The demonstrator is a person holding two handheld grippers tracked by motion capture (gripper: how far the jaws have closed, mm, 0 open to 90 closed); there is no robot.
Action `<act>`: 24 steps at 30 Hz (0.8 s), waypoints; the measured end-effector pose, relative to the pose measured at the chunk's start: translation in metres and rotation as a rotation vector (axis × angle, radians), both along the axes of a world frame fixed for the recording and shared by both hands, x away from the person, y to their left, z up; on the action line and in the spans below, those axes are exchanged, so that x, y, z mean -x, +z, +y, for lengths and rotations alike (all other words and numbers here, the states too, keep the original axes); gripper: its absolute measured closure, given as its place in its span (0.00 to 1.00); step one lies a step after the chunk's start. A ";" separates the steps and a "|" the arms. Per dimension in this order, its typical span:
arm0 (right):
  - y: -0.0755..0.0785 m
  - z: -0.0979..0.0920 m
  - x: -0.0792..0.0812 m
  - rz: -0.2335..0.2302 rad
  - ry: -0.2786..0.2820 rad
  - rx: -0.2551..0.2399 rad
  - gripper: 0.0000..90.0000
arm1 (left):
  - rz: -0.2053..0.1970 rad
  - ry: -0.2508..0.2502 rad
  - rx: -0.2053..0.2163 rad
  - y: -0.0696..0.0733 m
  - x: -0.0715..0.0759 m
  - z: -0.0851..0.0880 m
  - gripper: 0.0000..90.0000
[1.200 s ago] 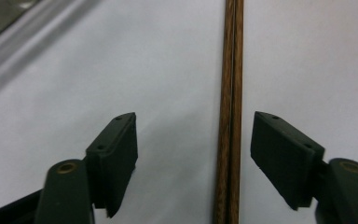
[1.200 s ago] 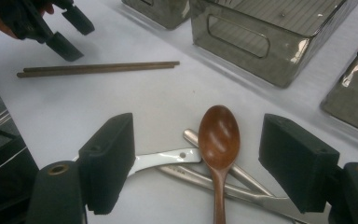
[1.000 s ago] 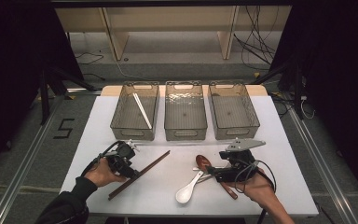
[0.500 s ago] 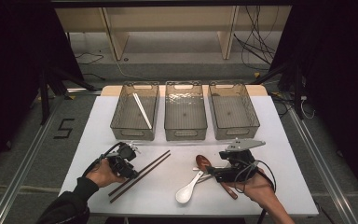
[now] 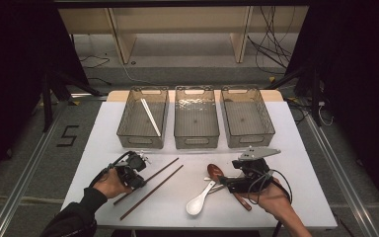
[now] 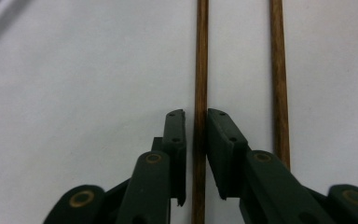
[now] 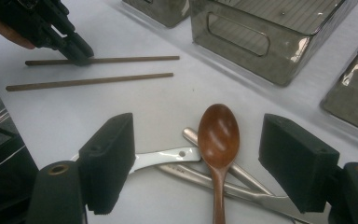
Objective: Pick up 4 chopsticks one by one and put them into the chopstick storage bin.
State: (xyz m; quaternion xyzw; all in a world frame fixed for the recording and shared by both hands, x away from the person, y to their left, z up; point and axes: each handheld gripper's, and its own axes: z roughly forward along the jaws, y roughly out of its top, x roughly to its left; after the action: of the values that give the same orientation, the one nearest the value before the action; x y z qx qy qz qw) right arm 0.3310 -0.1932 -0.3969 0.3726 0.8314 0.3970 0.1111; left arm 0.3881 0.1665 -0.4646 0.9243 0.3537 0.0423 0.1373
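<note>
Two brown chopsticks lie side by side at the table's front left. My left gripper [image 6: 196, 116] has just been closing its jaws, and its pads now press the sides of one chopstick [image 6: 201, 56]; the other chopstick [image 6: 278, 70] lies free beside it. From above, the left gripper [image 5: 139, 182] sits at the upper stick [image 5: 160, 170]. My right gripper [image 7: 204, 158] stands open, low over a wooden spoon [image 7: 218, 133], its pads wide on either side of the bowl. Under the spoon lie a white spoon [image 7: 163, 156] and metal cutlery [image 7: 242, 189].
Three clear bins stand in a row at the back: left [image 5: 140, 142], middle [image 5: 196, 143], right [image 5: 250, 140]. A white chopstick [image 5: 150, 117] lies in the left bin. The white spoon's bowl [image 5: 196, 205] rests near the front edge.
The two brown chopsticks, together a second ago, have spread apart. The left jaws have closed around the farther one. Both hands stayed in place.
</note>
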 end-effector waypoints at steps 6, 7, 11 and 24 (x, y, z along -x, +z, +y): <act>0.000 0.000 0.000 0.000 0.001 0.001 0.31 | 0.008 -0.002 0.009 0.000 -0.001 0.001 0.93; 0.000 0.000 0.000 0.000 0.001 0.000 0.31 | 0.008 -0.003 0.010 0.000 -0.001 0.001 0.94; 0.000 0.000 0.000 0.001 0.001 -0.001 0.31 | 0.016 -0.008 0.013 0.001 -0.001 0.002 0.94; 0.000 -0.001 0.000 0.002 0.001 -0.002 0.31 | -0.024 -0.014 0.072 0.020 0.000 0.007 0.94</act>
State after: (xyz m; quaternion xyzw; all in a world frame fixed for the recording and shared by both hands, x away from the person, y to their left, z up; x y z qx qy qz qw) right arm 0.3313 -0.1937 -0.3968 0.3728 0.8312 0.3976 0.1096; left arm 0.3876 0.1735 -0.4442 0.9207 0.3468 0.0395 0.1749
